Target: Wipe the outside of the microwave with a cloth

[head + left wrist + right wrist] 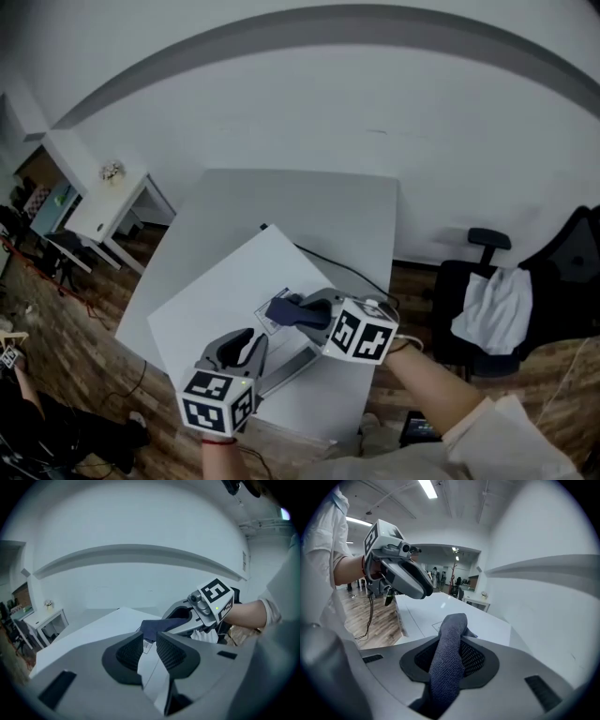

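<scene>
The microwave shows as a white box whose flat top (234, 281) lies under both grippers on the grey table (356, 211). My right gripper (292, 311) is shut on a dark blue cloth (279, 307), which hangs bunched between its pads (447, 663) just above the white top (487, 625). My left gripper (248, 342) hovers near the box's front edge with its jaws a little apart (149, 641). The cloth's end (154, 626) and a small white tag lie just beyond its tips, and the pads press on nothing. Each gripper shows in the other's view: the right gripper (176, 620) and the left gripper (423, 588).
A black cable (337, 262) runs from the box across the table. A black office chair with a white garment (492, 300) stands at the right, and a white desk (103, 202) at the left. A white wall is behind, and wood floor is around the table.
</scene>
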`<state>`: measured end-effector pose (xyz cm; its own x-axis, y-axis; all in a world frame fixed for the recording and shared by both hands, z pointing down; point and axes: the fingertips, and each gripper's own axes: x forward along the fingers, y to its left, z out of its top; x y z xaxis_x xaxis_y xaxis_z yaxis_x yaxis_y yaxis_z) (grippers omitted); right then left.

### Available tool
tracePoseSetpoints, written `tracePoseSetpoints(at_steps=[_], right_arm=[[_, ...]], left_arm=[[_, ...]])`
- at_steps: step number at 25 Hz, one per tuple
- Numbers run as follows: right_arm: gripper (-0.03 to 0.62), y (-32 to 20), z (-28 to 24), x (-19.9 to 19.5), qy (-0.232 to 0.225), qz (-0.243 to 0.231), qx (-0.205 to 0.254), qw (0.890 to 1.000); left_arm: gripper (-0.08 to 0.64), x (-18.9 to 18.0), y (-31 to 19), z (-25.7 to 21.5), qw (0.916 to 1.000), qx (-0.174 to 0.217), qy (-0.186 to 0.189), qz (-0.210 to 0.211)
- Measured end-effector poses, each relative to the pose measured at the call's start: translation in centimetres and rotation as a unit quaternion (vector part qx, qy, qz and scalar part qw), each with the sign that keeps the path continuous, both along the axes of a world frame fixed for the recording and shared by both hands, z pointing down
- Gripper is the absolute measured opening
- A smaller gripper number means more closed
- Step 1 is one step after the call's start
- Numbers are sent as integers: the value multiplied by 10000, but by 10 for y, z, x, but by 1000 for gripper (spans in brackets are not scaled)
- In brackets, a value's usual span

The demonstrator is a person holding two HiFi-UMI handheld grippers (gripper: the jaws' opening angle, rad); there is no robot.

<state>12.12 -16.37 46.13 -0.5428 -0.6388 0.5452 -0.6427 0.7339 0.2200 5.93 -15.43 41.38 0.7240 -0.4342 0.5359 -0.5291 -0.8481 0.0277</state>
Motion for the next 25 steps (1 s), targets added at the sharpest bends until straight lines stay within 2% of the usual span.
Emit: tracePoseSetpoints(at_steps=[2, 4, 5, 7, 8, 10, 14, 16, 19, 25], right_arm=[[106, -5, 4, 1, -12, -60, -125, 9999], [112, -5, 9, -1, 8, -342, -236, 9991], [123, -5, 9, 0, 35, -512, -235, 9984], [154, -5, 8, 2, 32, -798, -235, 9965], [172, -5, 8, 4, 20, -935, -258, 9953], [218, -4, 5, 11, -12, -1171, -345, 9925], [245, -4, 2, 33, -40, -1536, -506, 9868], [248, -6, 3, 40, -57, -1732, -525, 9835], [250, -10, -1, 56, 9, -1977, -489, 9790], [239, -14, 1, 114, 643, -2295, -855, 9674]], left_arm=[[96, 10, -8, 3, 9985, 165, -344, 388], [111, 23, -15, 5, 9899, 557, -814, 1020], [131, 29, -17, 8, 9802, 801, -1135, 1414], [162, 40, -18, 22, 9516, 1132, -1832, 2192], [166, 44, -19, 30, 9381, 1169, -2113, 2482], [174, 52, -22, 40, 9207, 1019, -2453, 2860], [184, 71, -12, 55, 9021, 355, -2619, 3410], [160, 80, -7, 62, 8996, 124, -2677, 3449], [107, 93, -14, 57, 9051, -83, -2781, 3216], [88, 113, -38, 55, 9106, -205, -3075, 2755]])
